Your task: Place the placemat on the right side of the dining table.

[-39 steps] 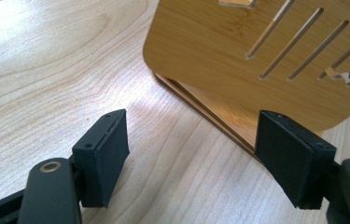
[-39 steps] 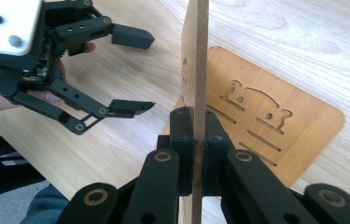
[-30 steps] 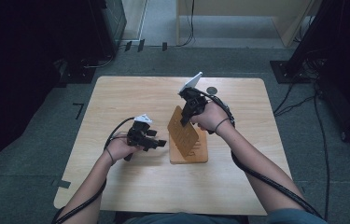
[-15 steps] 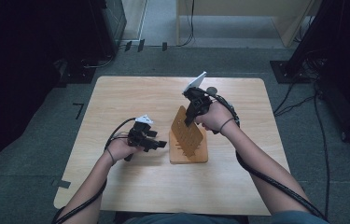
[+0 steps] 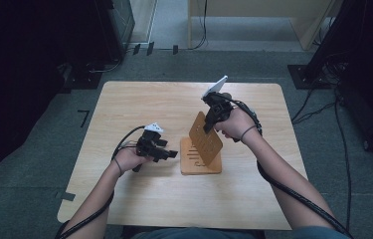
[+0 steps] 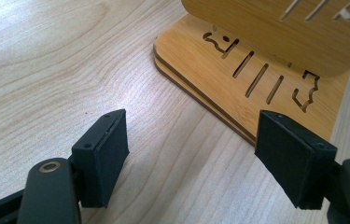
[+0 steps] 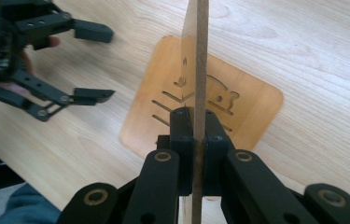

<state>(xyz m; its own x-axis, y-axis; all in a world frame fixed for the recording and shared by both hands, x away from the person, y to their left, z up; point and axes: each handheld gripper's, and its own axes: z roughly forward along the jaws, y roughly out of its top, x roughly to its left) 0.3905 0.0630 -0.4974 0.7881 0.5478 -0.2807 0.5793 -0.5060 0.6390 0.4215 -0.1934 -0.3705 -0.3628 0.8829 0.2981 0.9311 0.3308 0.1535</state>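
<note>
My right gripper [image 7: 199, 140] clamped the lifted wooden board [image 5: 205, 139] above its twin [image 5: 194, 167]; left gripper [image 6: 200, 154] gaped empty, next set it aside

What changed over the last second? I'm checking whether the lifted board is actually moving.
Only slightly: the right gripper, clamped on the upper wooden board, tilted it a little higher above the lower board. The left gripper kept open beside them, nothing between its jaws. The lower board stayed flat on the table.
</note>
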